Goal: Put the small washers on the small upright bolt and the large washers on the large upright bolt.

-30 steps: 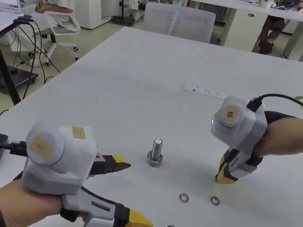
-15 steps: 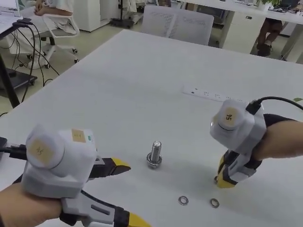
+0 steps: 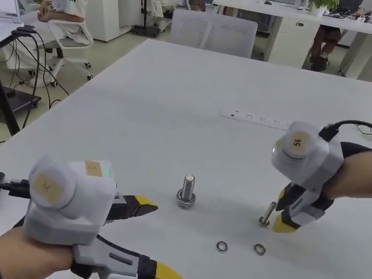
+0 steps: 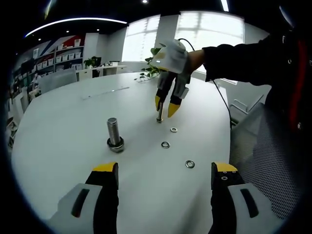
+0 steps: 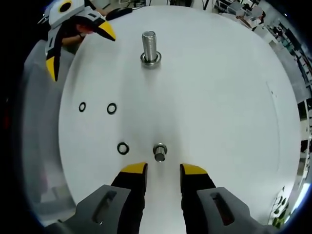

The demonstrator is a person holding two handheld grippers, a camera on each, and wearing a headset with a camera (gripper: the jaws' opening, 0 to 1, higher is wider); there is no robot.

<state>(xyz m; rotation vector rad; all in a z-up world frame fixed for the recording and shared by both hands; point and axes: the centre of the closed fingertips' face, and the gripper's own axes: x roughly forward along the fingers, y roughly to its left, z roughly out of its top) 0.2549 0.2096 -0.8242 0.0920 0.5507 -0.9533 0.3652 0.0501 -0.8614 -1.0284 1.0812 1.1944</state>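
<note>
Third washer [image 4: 189, 164] near left fingers [image 4: 105, 171]

Big white worktop [image 3: 174, 104] in a bright open office. A white power strip [image 3: 256, 118] lies toward its far right edge. There's a grey chair [image 3: 212, 32] pushed up at the far edge, a white swivel chair [image 3: 64, 35] on casters off the far left corner, and black cables [image 3: 36, 58] hanging by the left edge. Pale floor [image 3: 113, 49]. The left gripper view has big windows [image 4: 204, 34] and ceiling strip lights [image 4: 68, 22].
</note>
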